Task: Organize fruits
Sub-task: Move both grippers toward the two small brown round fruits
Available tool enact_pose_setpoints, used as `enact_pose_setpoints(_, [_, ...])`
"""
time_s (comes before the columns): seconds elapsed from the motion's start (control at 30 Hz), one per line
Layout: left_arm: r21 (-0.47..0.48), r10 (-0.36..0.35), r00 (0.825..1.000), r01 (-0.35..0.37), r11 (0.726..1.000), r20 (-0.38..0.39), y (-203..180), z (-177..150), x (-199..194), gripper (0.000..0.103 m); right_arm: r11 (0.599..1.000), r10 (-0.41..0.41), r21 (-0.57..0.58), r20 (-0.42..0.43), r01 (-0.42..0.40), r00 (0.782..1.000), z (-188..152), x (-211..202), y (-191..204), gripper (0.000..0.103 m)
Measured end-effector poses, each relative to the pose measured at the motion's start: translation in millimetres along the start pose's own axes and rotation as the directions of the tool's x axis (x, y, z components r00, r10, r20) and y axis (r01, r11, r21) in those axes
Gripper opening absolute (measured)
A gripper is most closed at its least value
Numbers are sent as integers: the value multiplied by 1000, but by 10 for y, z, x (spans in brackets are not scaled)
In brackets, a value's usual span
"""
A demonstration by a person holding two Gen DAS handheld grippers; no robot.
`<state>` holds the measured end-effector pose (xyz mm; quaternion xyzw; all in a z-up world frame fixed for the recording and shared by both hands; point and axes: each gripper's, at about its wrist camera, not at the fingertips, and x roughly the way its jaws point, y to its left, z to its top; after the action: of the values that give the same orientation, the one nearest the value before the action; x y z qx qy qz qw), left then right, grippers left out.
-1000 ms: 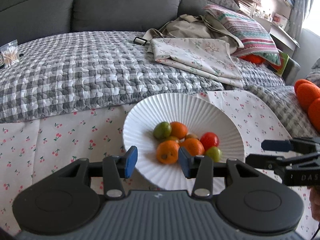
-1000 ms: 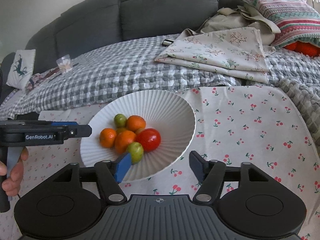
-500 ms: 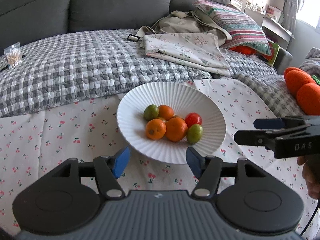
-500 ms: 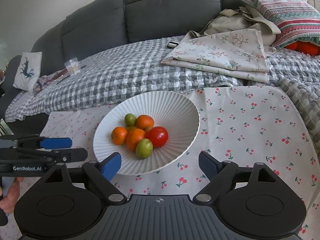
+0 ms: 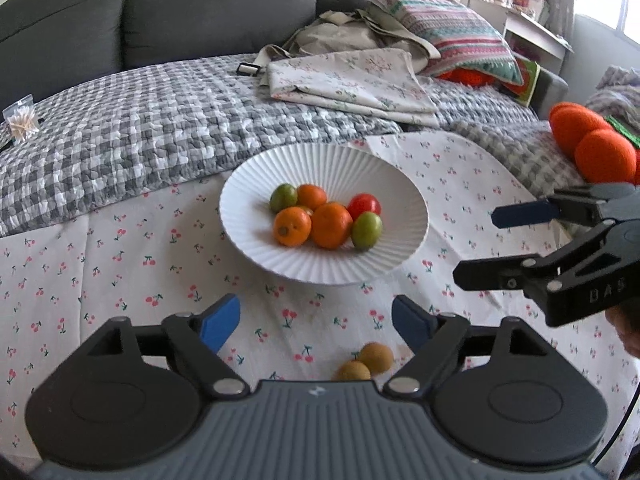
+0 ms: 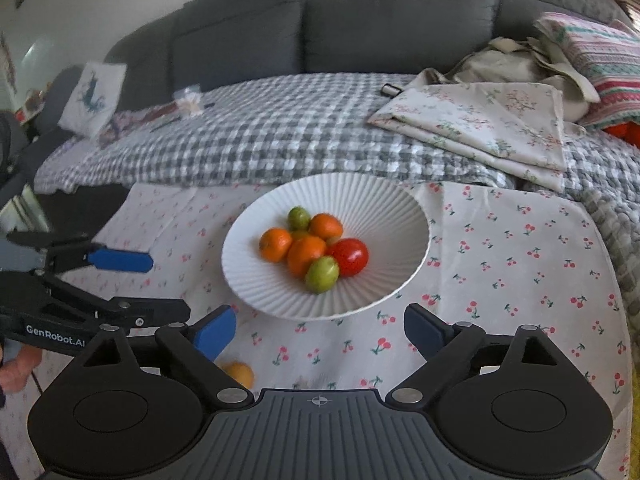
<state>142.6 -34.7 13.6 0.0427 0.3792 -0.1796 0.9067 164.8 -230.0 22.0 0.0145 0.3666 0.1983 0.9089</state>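
Observation:
A white ribbed plate (image 5: 256, 184) (image 6: 384, 204) on the cherry-print cloth holds several fruits: oranges (image 5: 331, 225) (image 6: 305, 255), green fruits (image 5: 366, 230) (image 6: 321, 274) and a red tomato (image 5: 363, 205) (image 6: 349, 257). Two brown fruits (image 5: 365, 362) lie on the cloth just in front of my left gripper (image 5: 316, 320), which is open and empty. A yellow-orange fruit (image 6: 240, 373) lies by the left finger of my right gripper (image 6: 320, 326), also open and empty. Each gripper is pulled back from the plate.
The cherry-print cloth (image 5: 120, 264) covers the surface. Behind it lie a grey checked quilt (image 5: 120, 136), folded floral fabric (image 5: 348, 80), a striped pillow (image 5: 448, 32) and a grey sofa back. Orange plush balls (image 5: 592, 140) sit at the right.
Both grippers have drawn back from the plate and opened wider. Loose fruits on the cloth near the grippers have come into view.

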Motion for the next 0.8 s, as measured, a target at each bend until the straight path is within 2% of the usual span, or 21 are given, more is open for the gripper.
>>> enact_pose_setpoints(0.37, [127, -25, 998, 33, 991, -61, -150, -190, 89, 87, 980, 22, -195, -90, -39, 996, -231, 106, 192, 94])
enact_pose_setpoints(0.6, [226, -38, 995, 58, 972, -94, -241, -338, 146, 85, 956, 32, -287, -122, -67, 992, -379, 160, 253, 94])
enact_pose_setpoints(0.8, [265, -29, 994, 57, 963, -108, -258, -411, 233, 66, 933, 44, -350, -121, -84, 992, -453, 186, 311, 91])
